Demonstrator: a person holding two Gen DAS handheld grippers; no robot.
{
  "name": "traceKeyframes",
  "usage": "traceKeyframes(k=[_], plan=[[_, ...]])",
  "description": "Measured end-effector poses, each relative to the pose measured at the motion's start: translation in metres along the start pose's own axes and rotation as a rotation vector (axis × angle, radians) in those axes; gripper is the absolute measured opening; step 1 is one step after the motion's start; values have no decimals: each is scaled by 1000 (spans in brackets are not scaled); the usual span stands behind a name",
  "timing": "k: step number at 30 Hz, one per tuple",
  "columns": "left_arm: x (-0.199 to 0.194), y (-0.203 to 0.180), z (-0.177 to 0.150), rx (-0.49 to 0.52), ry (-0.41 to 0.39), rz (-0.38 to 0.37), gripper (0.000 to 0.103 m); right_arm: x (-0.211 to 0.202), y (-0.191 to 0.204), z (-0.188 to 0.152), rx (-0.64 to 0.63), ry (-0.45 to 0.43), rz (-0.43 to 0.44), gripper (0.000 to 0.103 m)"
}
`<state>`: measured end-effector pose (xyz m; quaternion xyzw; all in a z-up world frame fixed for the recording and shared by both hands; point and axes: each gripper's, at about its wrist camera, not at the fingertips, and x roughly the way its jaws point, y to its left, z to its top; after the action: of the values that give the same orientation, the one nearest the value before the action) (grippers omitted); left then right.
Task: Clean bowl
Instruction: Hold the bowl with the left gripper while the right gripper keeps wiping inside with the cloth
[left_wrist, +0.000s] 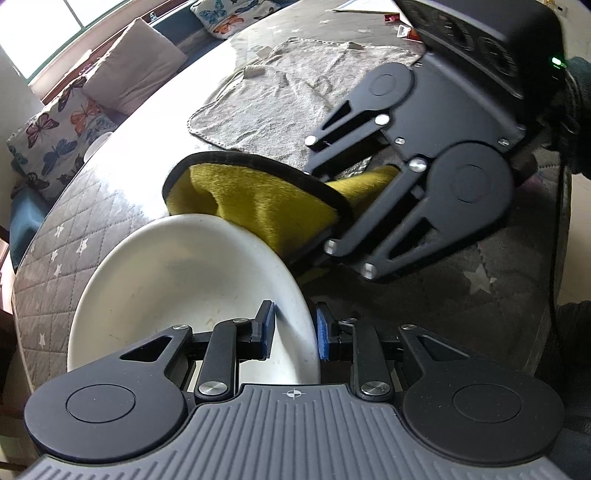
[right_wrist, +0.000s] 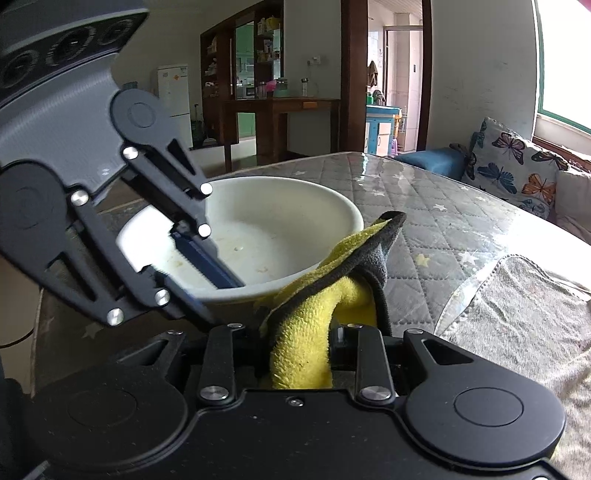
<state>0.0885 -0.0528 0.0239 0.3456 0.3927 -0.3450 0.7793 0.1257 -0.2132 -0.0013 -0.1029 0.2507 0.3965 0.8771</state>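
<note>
Bowl: a wide white ceramic bowl sits on a grey quilted, star-printed table cover at the near left of the table; faint smears and crumbs show inside it, so the cleaning looks unfinished.
Left gripper: the black two-finger left gripper is clenched on the bowl's near rim, one blue pad inside the wall and one outside; this grip likely steadies the bowl for wiping.
Right gripper: the right gripper grasps a yellow plush cloth with a dark grey edge; the cloth's free end reaches the bowl's rim, seemingly poised to wipe the inside.
Spare towel: a pale grey terry towel lies flat on the far right, apart from the bowl.
Left wrist view only: the rim pinch seen head-on; the cloth's folded yellow underside.
Right wrist view only: the food specks on the bowl's floor; a room beyond with a wooden cabinet and a butterfly-print cushion.
</note>
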Motion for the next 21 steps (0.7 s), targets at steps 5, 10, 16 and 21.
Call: traceKeyframes(k=[5,10,16,21], plan=[[-2,-1,-4,10,-2,-4,24,8,-6,5,0,2,-15,31],[-2,0,-5,2,0,-7,24,16,-12,9,0,3,-25,31],[0,4,-3,-26,6,-12,24,16,-12,9,1,5,-21,31],[1,6,-1,-33,11,-9,25,14,-10,9,-4,6,-18,31]])
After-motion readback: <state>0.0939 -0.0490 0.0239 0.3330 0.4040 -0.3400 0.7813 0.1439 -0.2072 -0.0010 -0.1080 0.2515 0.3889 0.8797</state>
